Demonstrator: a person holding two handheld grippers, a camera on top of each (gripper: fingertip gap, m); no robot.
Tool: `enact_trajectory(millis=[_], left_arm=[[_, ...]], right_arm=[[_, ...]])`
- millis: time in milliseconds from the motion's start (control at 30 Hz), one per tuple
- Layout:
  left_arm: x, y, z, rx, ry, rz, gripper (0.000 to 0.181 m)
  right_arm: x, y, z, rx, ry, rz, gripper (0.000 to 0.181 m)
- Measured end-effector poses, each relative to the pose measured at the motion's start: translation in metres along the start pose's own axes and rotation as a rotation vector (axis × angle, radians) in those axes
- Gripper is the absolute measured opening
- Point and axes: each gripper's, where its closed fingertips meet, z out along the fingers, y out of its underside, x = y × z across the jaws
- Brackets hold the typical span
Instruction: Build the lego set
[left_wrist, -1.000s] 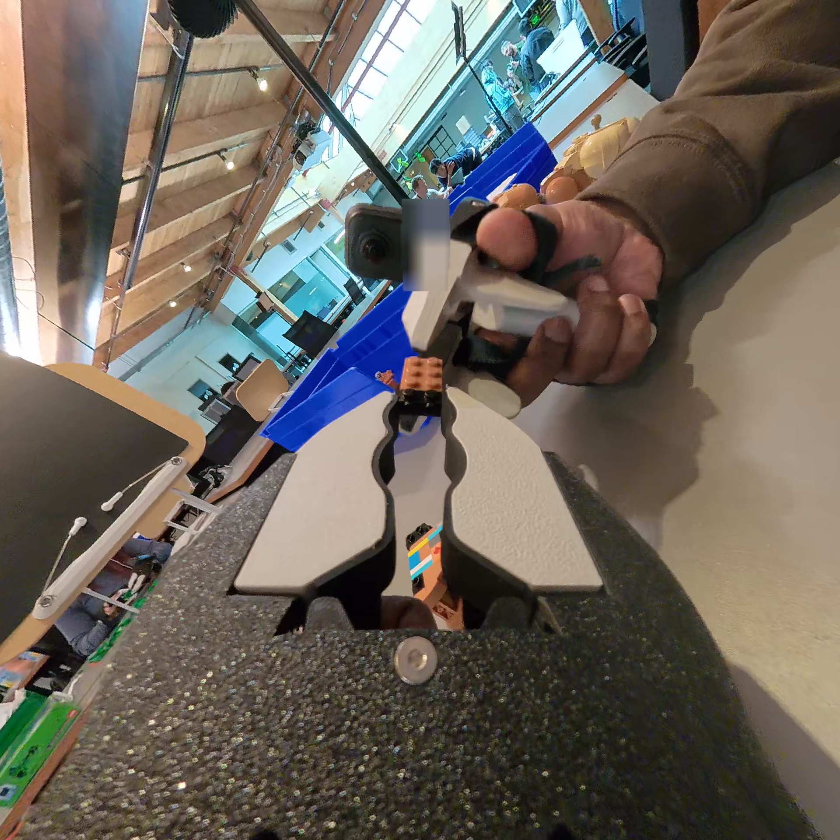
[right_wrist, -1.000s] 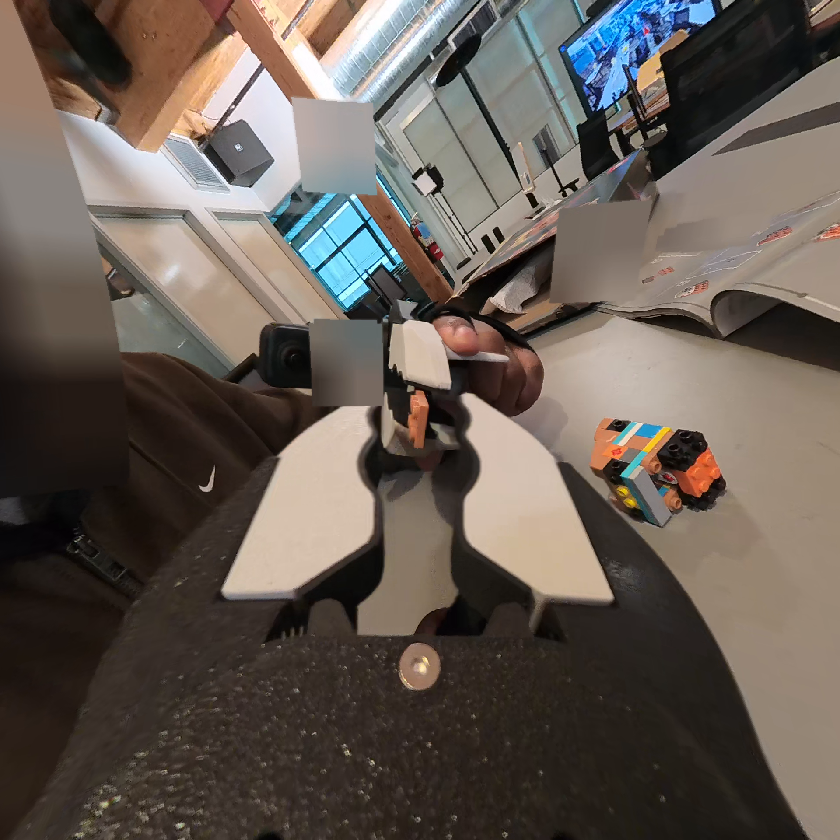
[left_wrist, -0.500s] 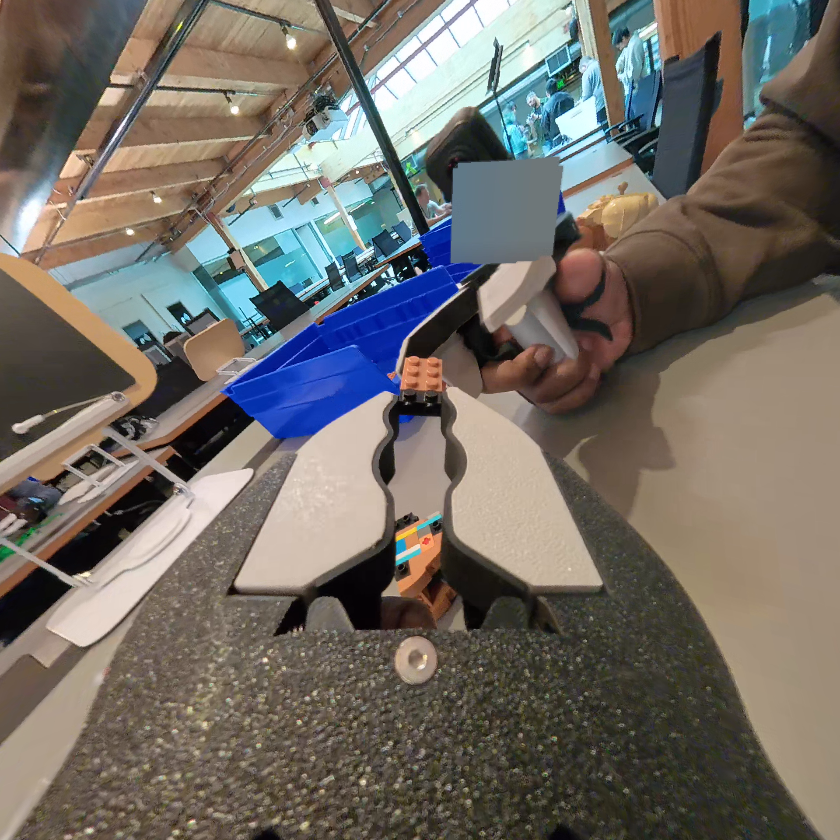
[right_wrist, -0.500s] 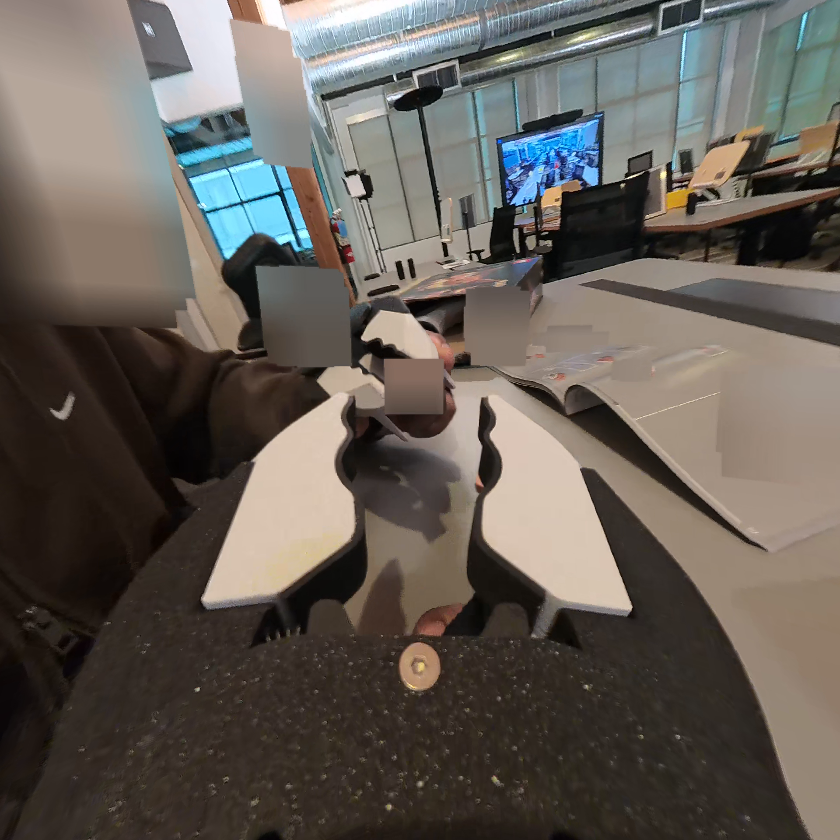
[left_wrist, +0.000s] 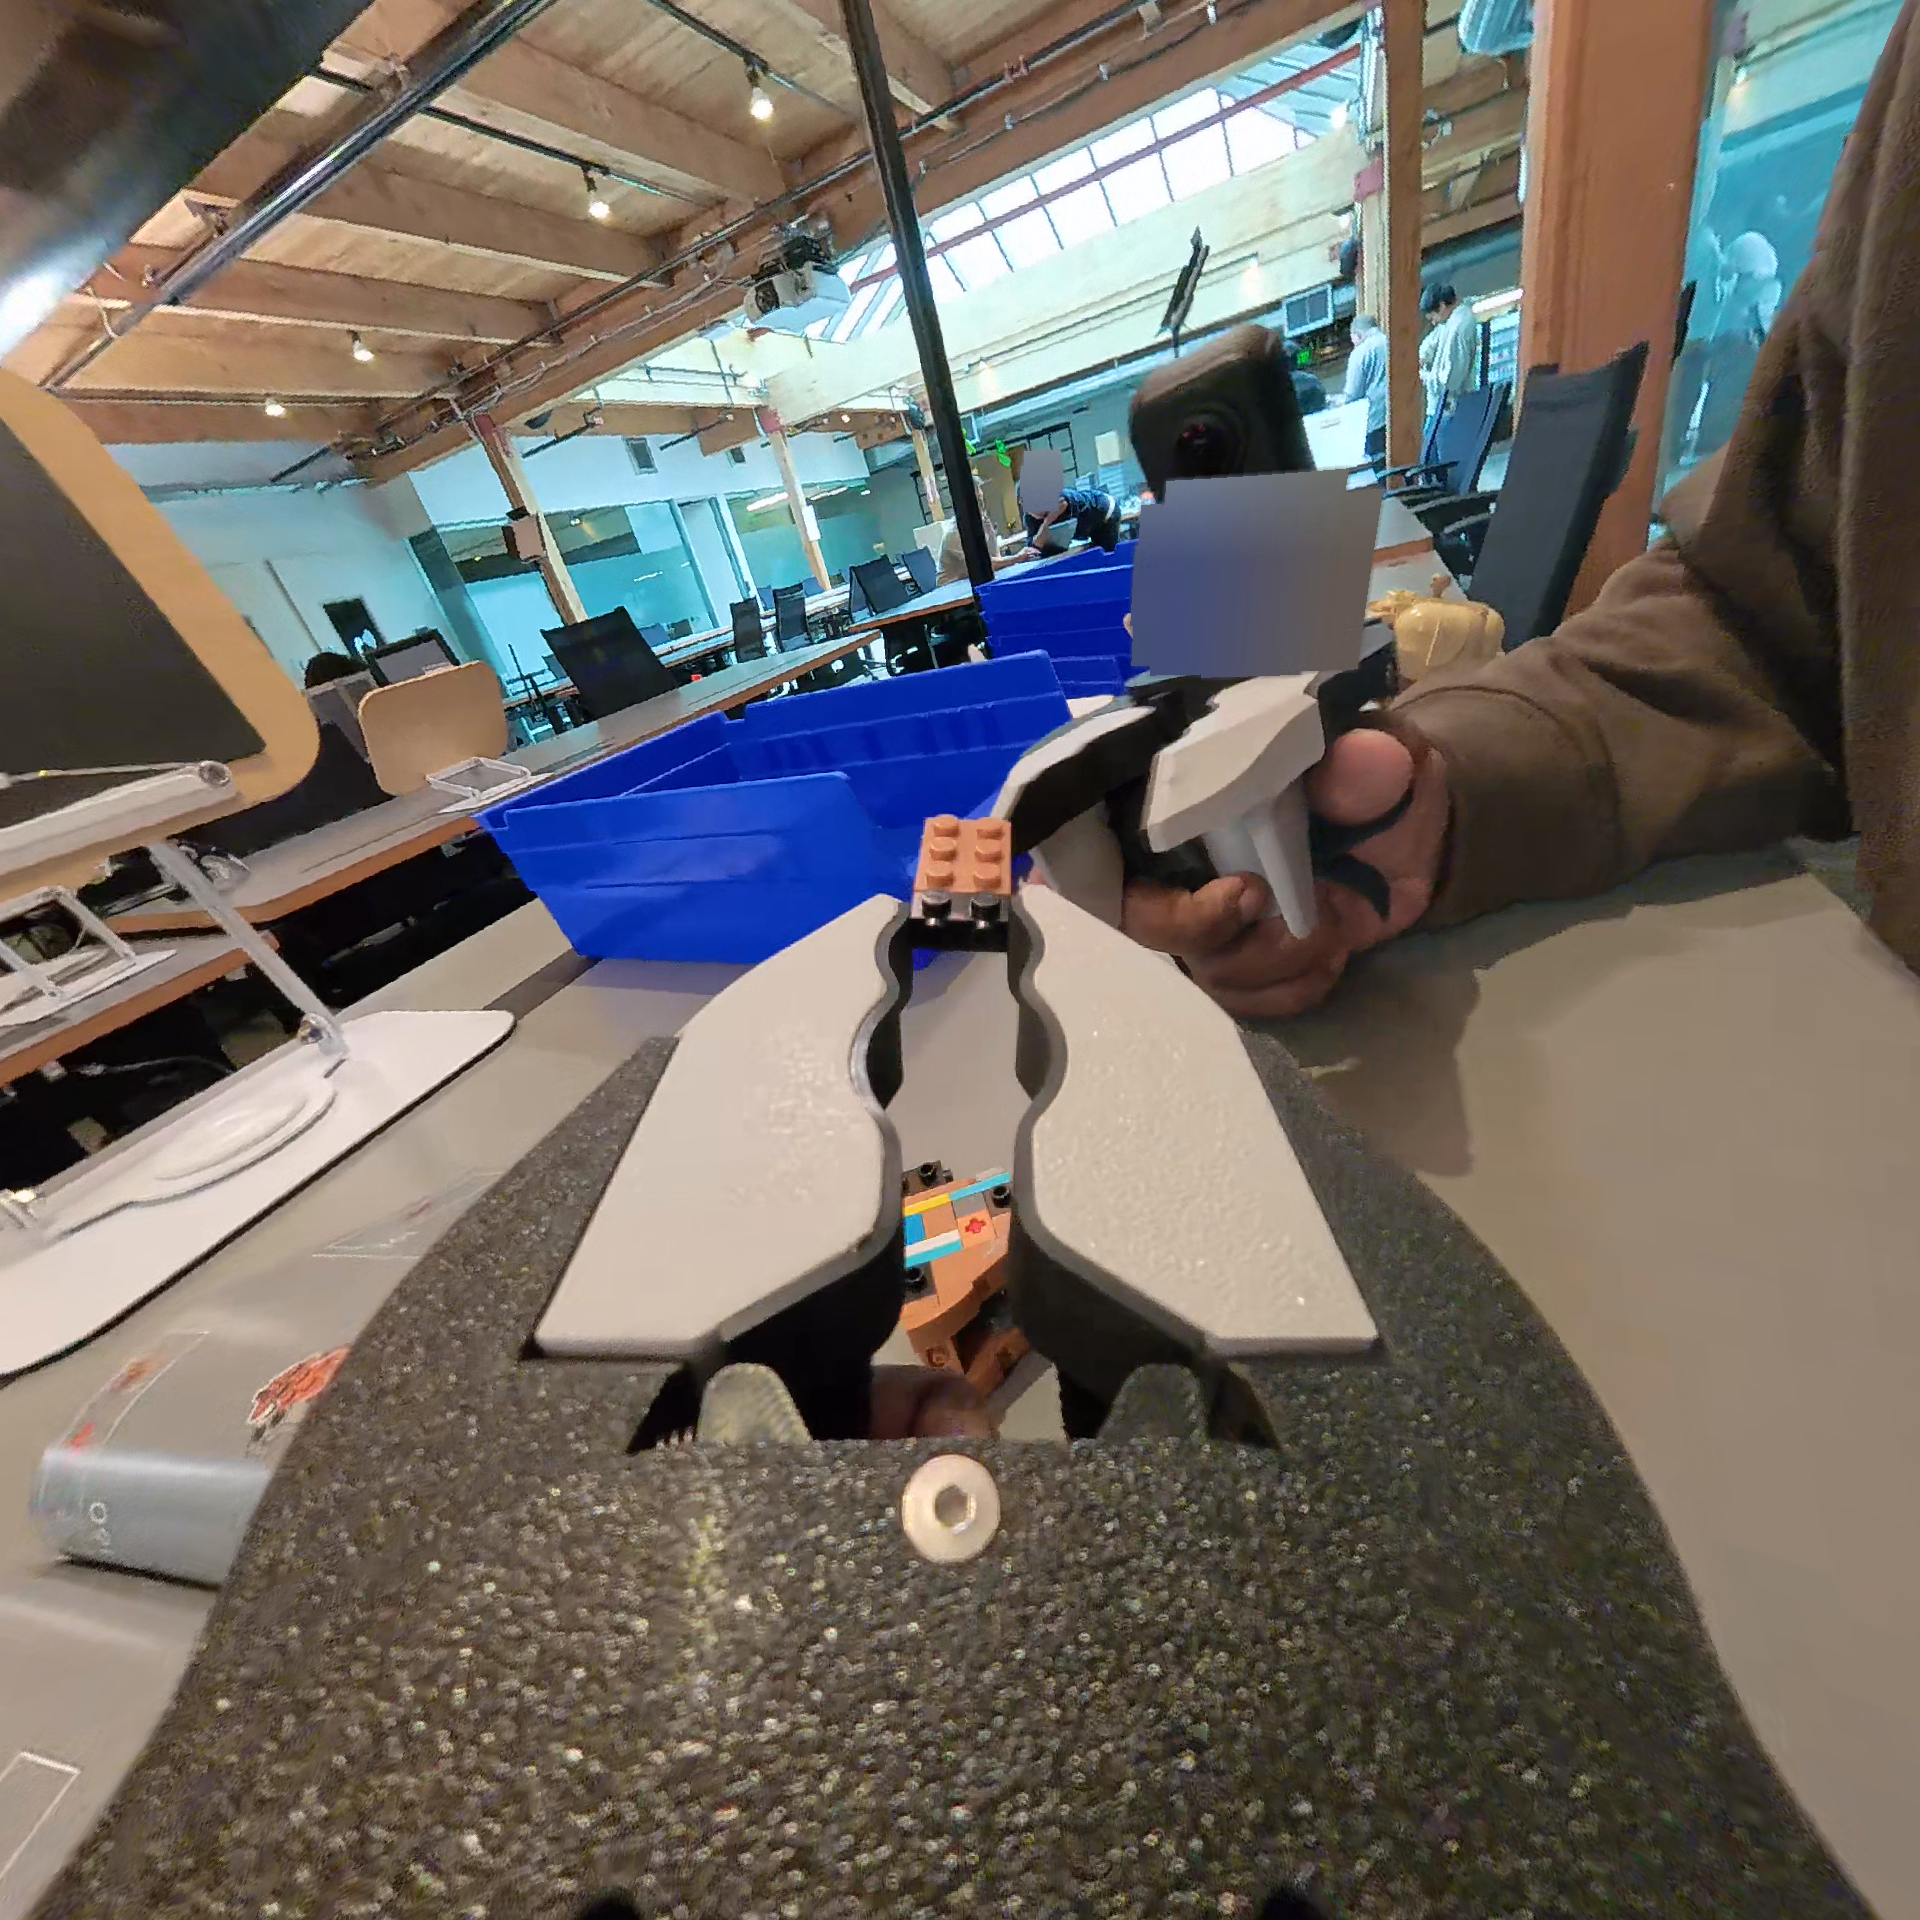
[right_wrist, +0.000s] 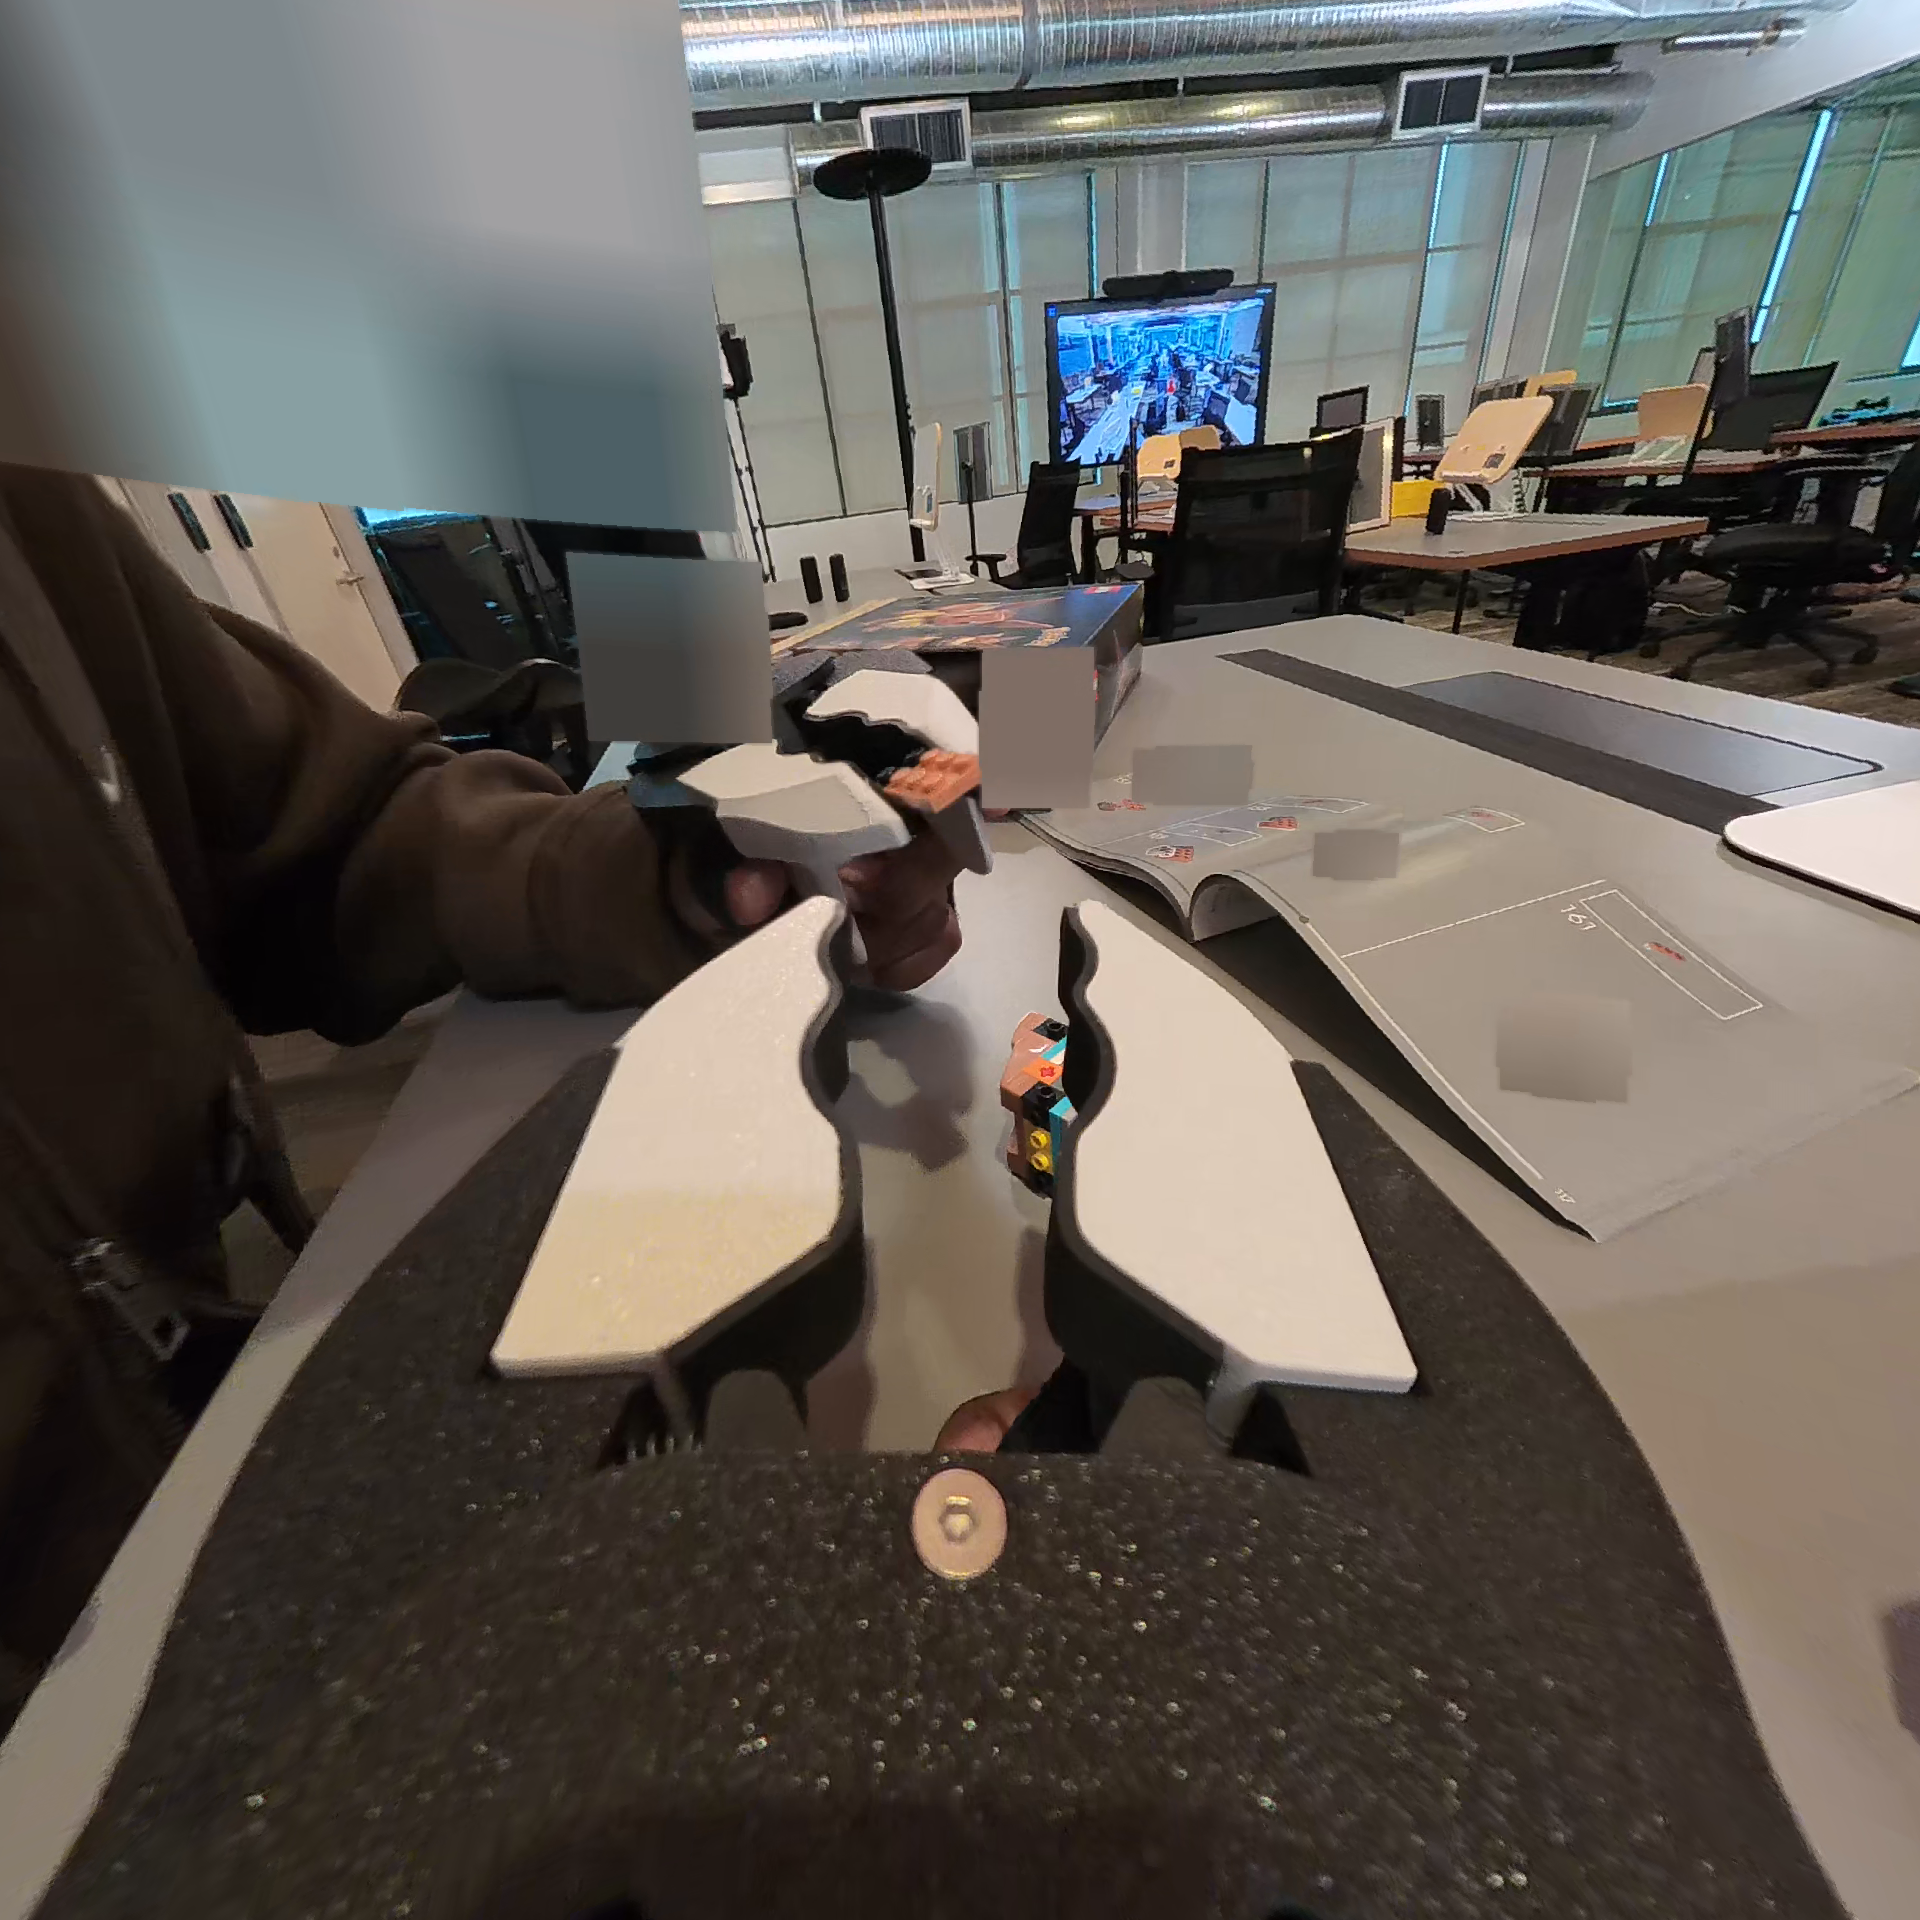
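Observation:
My left gripper (left_wrist: 958, 914) is shut on a small brick piece (left_wrist: 966, 868), a brown plate on top of a black brick, held above the grey table. It shows in the right wrist view (right_wrist: 932, 777) too, at the tips of that far gripper. My right gripper (right_wrist: 951, 920) is open and empty, with a wide gap between its fingers. It shows in the left wrist view (left_wrist: 1049, 831) beyond the held piece. A partly built lego model (right_wrist: 1036, 1101) of brown, black, teal and yellow bricks lies on the table under my right gripper. It shows between my left fingers (left_wrist: 951, 1262).
An open instruction booklet (right_wrist: 1403, 966) lies right of the model, with the set's box (right_wrist: 997, 623) behind it. Blue bins (left_wrist: 790, 821) stand at the table's far side. A white stand base (left_wrist: 239, 1122) and a small grey roll (left_wrist: 145, 1507) are at the left. Across from one pair of fingers to the other is roughly 4 cm.
My right gripper has let go of the brick piece, opened and drawn back. Both grippers have tilted level. My left gripper still holds the piece.

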Motion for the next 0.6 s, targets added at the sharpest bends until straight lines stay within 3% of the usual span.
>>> enact_trajectory(millis=[200,600], left_arm=[[-0.008,0.002,-0.003,0.024,-0.016,-0.103,0.017],[-0.006,-0.010,-0.007,0.050,-0.043,-0.024,0.017]], right_arm=[[0.003,-0.009,-0.009,0.085,0.022,0.048,0.032],[0.014,-0.012,-0.011,0.087,0.083,0.060,0.030]])
